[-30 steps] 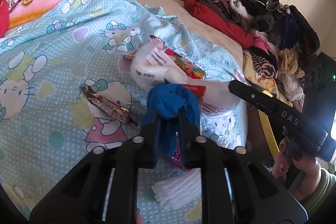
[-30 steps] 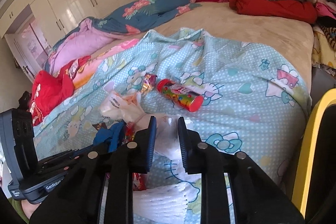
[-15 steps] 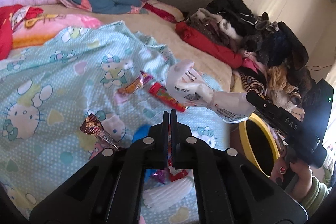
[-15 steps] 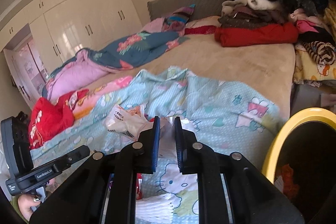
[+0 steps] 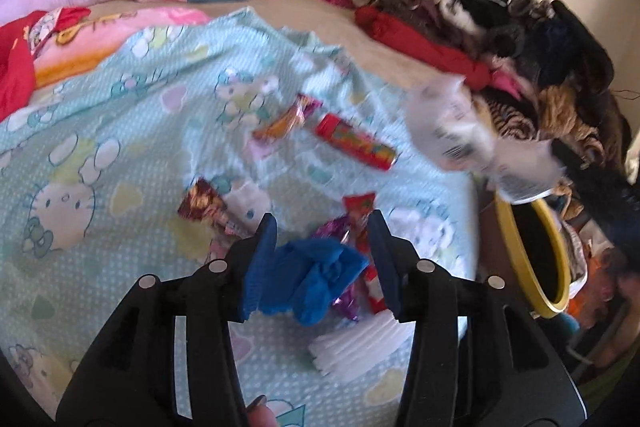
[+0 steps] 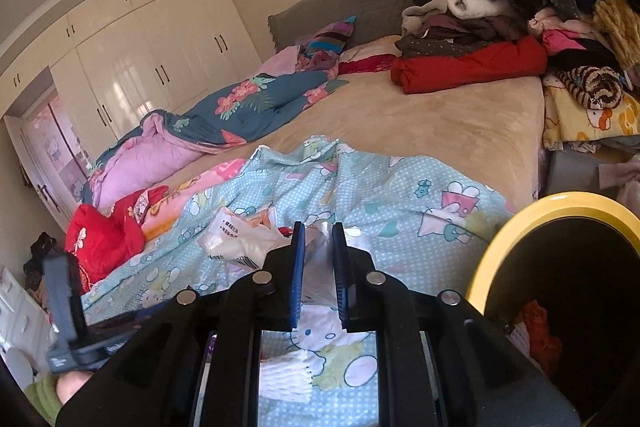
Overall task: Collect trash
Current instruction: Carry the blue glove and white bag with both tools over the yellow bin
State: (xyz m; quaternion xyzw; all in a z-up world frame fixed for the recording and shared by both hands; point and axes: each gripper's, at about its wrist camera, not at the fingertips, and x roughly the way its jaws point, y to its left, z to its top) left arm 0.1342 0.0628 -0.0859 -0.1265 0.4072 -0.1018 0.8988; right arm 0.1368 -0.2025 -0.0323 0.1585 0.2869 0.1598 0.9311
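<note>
Cartoon-print bedding point(image 5: 120, 131) is filling the left wrist view: the left gripper point(image 5: 322, 233), jaws just opening, is straddling a blue wad point(image 5: 308, 279), wrappers point(image 5: 352, 155) lying beyond. Only the right wrist view shows the right gripper point(image 6: 318, 241) pinching a white plastic bag point(image 6: 240, 243) left of the yellow bin point(image 6: 560, 203).

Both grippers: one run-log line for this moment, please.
left gripper: open, opening over blue glove | right gripper: shut on white plastic bag | yellow-rimmed bin: beside bed

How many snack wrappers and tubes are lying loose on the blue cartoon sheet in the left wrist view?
5. Orange wrapper and red tube farthest away, brown wrapper at left, red wrapper and purple wrapper near the blue crumpled piece, which may hide more.
</note>
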